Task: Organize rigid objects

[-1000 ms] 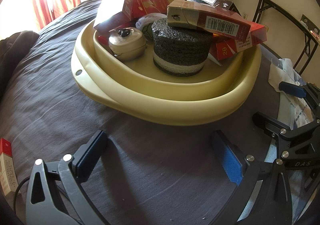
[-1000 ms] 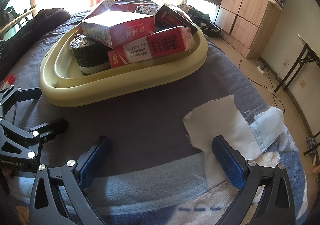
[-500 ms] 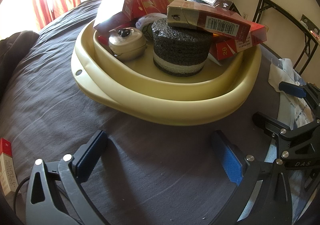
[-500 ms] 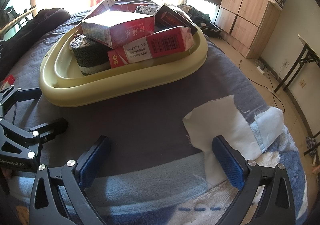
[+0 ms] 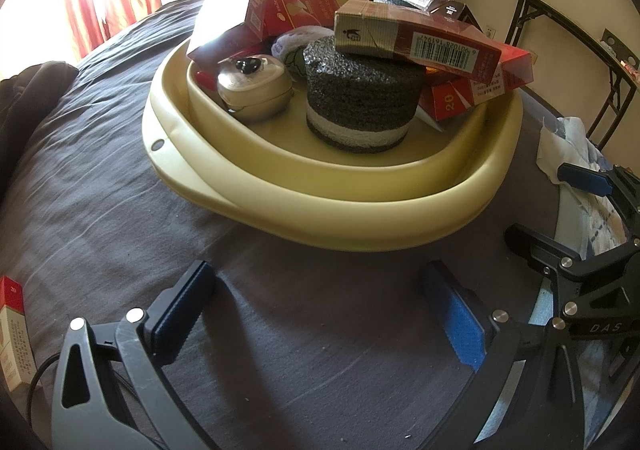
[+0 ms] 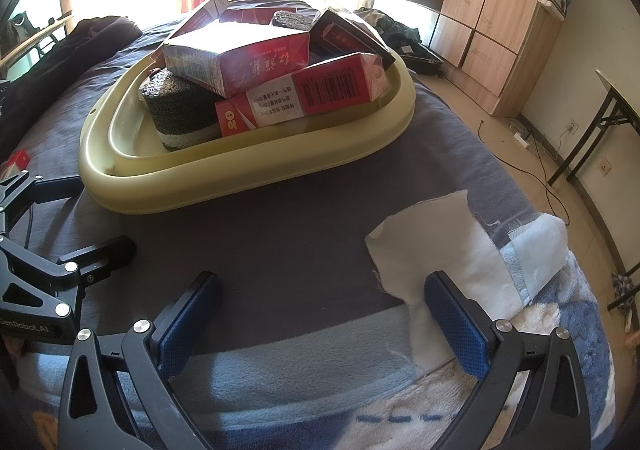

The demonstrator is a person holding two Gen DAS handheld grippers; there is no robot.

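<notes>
Left gripper (image 5: 320, 306): black skeletal frame w/ triangular cut-outs is being shown, silver screws at the joints, blue ridged pads (image 5: 460, 326) on both fingers, thin black cable at its left side. Right gripper (image 6: 318, 314): same black build, silver screws, blue dimpled pads (image 6: 456, 324). "GenRobot.AI" and "DAS" are being displayed in white lettering.

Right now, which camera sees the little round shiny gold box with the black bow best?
The left wrist view. There the round, shiny gold box sits in full sight at the near left inside the yellow plastic basin, its black bow on top. In the right wrist view it is hidden behind the black foam cylinder and red cartons.
</notes>
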